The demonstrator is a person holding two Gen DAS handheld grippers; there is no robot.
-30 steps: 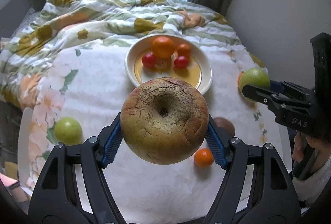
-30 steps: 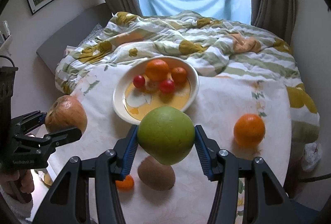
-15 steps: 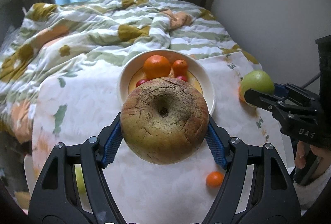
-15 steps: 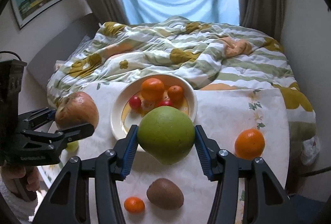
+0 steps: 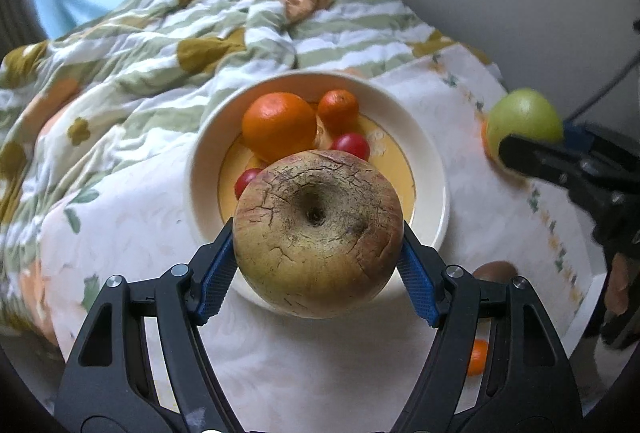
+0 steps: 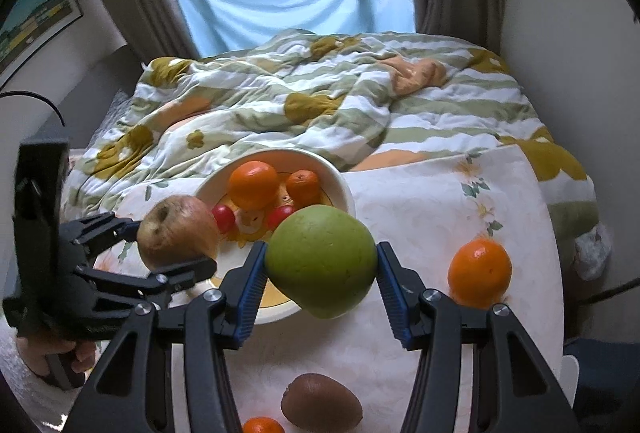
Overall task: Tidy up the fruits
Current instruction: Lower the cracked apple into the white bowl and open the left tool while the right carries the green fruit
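- Left tongs [image 5: 318,255]: clamped on a large, cracked, russet-brown apple [image 5: 318,233], blue pads pressed to its two sides, stem pit facing the camera. The apple hangs over the near rim of the cream round bowl with a yellow centre [image 5: 430,169].
- Right tongs [image 6: 320,275]: clamped on a smooth green round fruit [image 6: 320,261], pads on its left and right flanks. It hangs just in front of the bowl's near right edge.
- Bowl contents: one large orange [image 5: 279,132], one small orange [image 5: 338,107] and two small red fruits [image 5: 351,146]. Free floor remains at the near and right side.
- Outside the bowl, on the white floral cloth [image 6: 420,201] covering the desk: one orange [image 6: 479,267] to the right, one brown kiwi [image 6: 322,407] and one small orange fruit [image 6: 262,425] nearest the viewer.
- Step in hand, as judged: deposit both held fruits in the bowl.
- Recommended procedure: place one fruit at a time, since both tongs crowd the same rim. Lower the apple into the free near side until it rests on the bowl floor, then spread the tongs; a release from height risks scattering the small red fruits.
- Caution: both fruits are round and will roll; withdraw straight back.
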